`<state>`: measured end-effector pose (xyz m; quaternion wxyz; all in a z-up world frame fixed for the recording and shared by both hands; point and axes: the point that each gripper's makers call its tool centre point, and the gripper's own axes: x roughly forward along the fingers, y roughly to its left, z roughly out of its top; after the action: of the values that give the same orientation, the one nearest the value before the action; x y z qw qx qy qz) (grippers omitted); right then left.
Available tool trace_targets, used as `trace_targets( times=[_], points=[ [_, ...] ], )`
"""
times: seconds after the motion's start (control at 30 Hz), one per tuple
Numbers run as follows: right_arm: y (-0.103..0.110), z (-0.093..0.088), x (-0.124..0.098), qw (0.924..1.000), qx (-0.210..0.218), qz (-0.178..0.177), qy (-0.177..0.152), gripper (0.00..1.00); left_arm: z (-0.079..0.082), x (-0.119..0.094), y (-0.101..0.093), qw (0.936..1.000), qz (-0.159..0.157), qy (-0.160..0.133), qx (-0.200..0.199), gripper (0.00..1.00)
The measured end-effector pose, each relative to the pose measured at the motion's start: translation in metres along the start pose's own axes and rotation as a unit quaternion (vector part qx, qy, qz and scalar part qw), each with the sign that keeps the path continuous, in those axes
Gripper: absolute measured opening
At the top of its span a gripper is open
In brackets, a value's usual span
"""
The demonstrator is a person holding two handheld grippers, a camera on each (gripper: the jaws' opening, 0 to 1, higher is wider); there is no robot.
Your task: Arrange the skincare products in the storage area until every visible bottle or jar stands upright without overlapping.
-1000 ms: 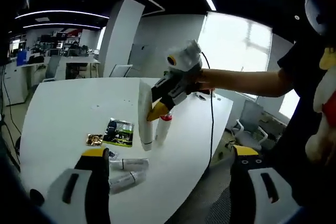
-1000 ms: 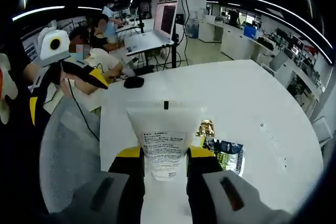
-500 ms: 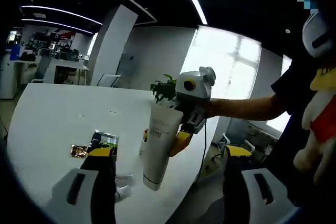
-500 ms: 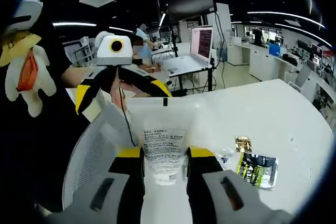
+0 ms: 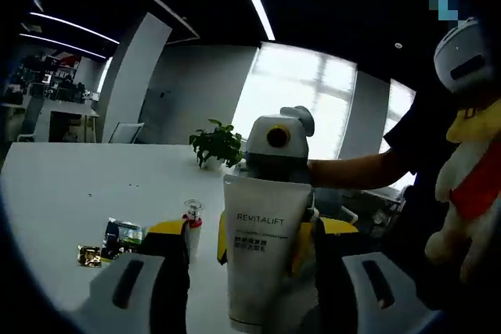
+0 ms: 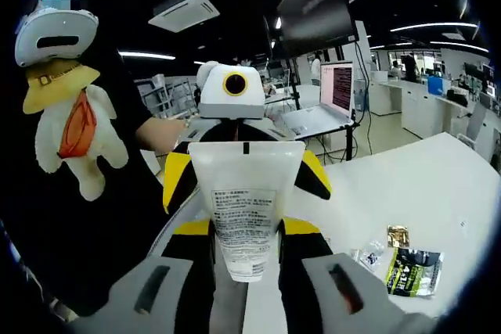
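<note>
Right gripper view: right gripper (image 6: 244, 234) pinches REVITALIFT tube (image 6: 245, 209) midair; left gripper (image 5: 250, 232) spread; small bottle (image 5: 192, 224) upright.

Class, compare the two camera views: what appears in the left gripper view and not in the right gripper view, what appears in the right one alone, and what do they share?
Left gripper view: a potted plant, a small red-collared bottle standing on the table, and the tube's REVITALIFT front. Right gripper view: an open laptop, the tube's printed back. Shared: the white tube, held by the right gripper between the left gripper jaws, and the sachets.
</note>
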<state>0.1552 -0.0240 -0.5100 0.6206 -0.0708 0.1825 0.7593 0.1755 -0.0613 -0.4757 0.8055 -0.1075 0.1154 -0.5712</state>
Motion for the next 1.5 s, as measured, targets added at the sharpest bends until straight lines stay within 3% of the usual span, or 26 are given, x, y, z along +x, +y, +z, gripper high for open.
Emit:
trace_targets(
  times=[0.2, 0.23, 0.33, 0.43, 0.57, 0.67, 0.7, 0.8, 0.83, 0.9, 0.93, 1.03, 1.13, 1.27, 1.3, 1.4, 1.5],
  points=[
    [-0.006, 0.003, -0.005, 0.9998, 0.009, -0.009, -0.016, 0.30, 0.005, 0.005, -0.003, 0.9998, 0.008, -0.009, 0.017, 0.35],
    [-0.006, 0.004, -0.007, 0.9997, 0.010, -0.008, -0.021, 0.30, 0.008, 0.006, 0.001, 0.9990, 0.029, -0.016, 0.030, 0.34],
    [-0.005, 0.006, -0.006, 0.9994, 0.012, -0.013, -0.029, 0.30, 0.008, 0.008, -0.004, 0.9991, 0.029, -0.016, 0.026, 0.34],
    [-0.007, 0.010, -0.005, 0.9981, 0.022, -0.027, -0.051, 0.32, 0.012, 0.006, 0.002, 0.9981, 0.049, -0.019, 0.031, 0.33],
    [-0.017, 0.021, -0.007, 0.9902, 0.046, -0.085, -0.101, 0.32, 0.022, 0.000, 0.018, 0.9935, 0.105, -0.034, 0.030, 0.33],
    [-0.029, 0.033, -0.015, 0.9710, 0.067, -0.168, -0.156, 0.29, 0.037, -0.009, 0.036, 0.9843, 0.163, -0.063, 0.020, 0.33],
    [-0.033, 0.040, -0.019, 0.9549, 0.079, -0.213, -0.192, 0.27, 0.042, -0.012, 0.042, 0.9794, 0.187, -0.072, 0.022, 0.33],
    [-0.035, 0.045, -0.022, 0.9270, 0.095, -0.283, -0.227, 0.19, 0.050, -0.014, 0.048, 0.9718, 0.219, -0.080, 0.034, 0.33],
    [-0.035, 0.049, -0.023, 0.9131, 0.105, -0.308, -0.246, 0.18, 0.053, -0.014, 0.049, 0.9700, 0.226, -0.083, 0.033, 0.33],
    [-0.033, 0.050, -0.021, 0.9019, 0.119, -0.327, -0.256, 0.23, 0.055, -0.015, 0.053, 0.9670, 0.237, -0.086, 0.033, 0.33],
    [-0.036, 0.050, -0.025, 0.8981, 0.097, -0.350, -0.247, 0.24, 0.056, -0.013, 0.052, 0.9651, 0.244, -0.085, 0.040, 0.33],
    [-0.036, 0.049, -0.026, 0.8912, 0.073, -0.391, -0.218, 0.25, 0.057, -0.009, 0.049, 0.9610, 0.258, -0.076, 0.063, 0.33],
    [-0.040, 0.043, -0.026, 0.8887, 0.045, -0.421, -0.175, 0.24, 0.059, -0.005, 0.043, 0.9609, 0.257, -0.077, 0.069, 0.33],
    [-0.044, 0.041, -0.029, 0.8792, 0.053, -0.438, -0.179, 0.20, 0.064, 0.000, 0.031, 0.9607, 0.253, -0.088, 0.072, 0.33],
    [-0.044, 0.038, -0.031, 0.8755, 0.057, -0.446, -0.177, 0.20, 0.065, 0.001, 0.029, 0.9586, 0.256, -0.085, 0.091, 0.33],
    [-0.044, 0.033, -0.033, 0.8812, 0.058, -0.438, -0.169, 0.16, 0.062, 0.002, 0.028, 0.9595, 0.253, -0.073, 0.099, 0.33],
    [-0.041, 0.027, -0.034, 0.8954, 0.070, -0.406, -0.169, 0.14, 0.057, 0.002, 0.025, 0.9659, 0.232, -0.071, 0.091, 0.34]
  ],
)
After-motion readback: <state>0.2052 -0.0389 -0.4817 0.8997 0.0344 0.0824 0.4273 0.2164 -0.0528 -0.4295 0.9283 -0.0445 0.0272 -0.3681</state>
